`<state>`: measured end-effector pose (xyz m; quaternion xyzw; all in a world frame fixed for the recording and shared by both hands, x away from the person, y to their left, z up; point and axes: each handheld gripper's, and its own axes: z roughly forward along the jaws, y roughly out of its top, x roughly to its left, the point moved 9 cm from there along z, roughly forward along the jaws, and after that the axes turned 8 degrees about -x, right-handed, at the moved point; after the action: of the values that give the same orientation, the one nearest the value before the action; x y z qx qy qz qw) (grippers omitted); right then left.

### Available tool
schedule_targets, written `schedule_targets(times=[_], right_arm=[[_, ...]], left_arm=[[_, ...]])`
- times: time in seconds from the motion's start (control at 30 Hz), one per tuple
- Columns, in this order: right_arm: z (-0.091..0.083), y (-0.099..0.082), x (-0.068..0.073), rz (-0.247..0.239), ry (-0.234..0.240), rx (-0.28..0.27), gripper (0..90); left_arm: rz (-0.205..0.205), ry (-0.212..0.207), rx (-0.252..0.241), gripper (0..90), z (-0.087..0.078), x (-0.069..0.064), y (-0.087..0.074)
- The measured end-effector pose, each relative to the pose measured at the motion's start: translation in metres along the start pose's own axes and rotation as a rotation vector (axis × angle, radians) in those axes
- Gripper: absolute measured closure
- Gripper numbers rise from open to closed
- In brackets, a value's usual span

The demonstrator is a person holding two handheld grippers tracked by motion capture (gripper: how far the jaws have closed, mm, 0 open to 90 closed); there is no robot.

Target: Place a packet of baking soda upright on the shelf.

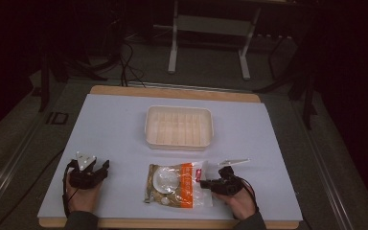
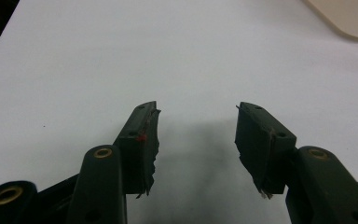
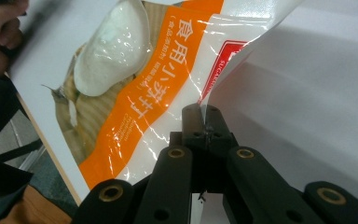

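Two grippers rest near the table's (image 1: 124, 120) front edge. From above, the bag (image 1: 176, 184) lies between them, below the tray (image 1: 179, 126). The right gripper (image 3: 204, 122) view shows jaws pinching the bag's edge; the left gripper (image 2: 196, 135) view shows jaws spread over bare table.

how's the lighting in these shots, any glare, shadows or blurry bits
High view: room dark, white table lit, slightly soft. Left gripper view: left hand-held gripper casts a faint shadow between its open jaws. Right gripper view: glare streaks on the plastic bag pinched by the right hand-held gripper; the near arms look blurred.
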<state>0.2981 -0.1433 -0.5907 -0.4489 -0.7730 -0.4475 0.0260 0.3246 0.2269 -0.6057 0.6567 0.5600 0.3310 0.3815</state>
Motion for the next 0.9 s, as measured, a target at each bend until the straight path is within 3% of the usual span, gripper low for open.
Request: schedule_targets(times=[0.4, 0.9], right_arm=[[-0.009, 0.011, 0.009, 0.002, 0.034, -0.034, 90.0], [-0.018, 0.031, 0.027, -0.036, 0.074, -0.051, 90.0]], left_arm=[[-0.001, 0.001, 0.0, 48.6, 0.0, 0.0, 0.0], [-0.001, 0.001, -0.002, 48.7, 0.0, 0.0, 0.0]])
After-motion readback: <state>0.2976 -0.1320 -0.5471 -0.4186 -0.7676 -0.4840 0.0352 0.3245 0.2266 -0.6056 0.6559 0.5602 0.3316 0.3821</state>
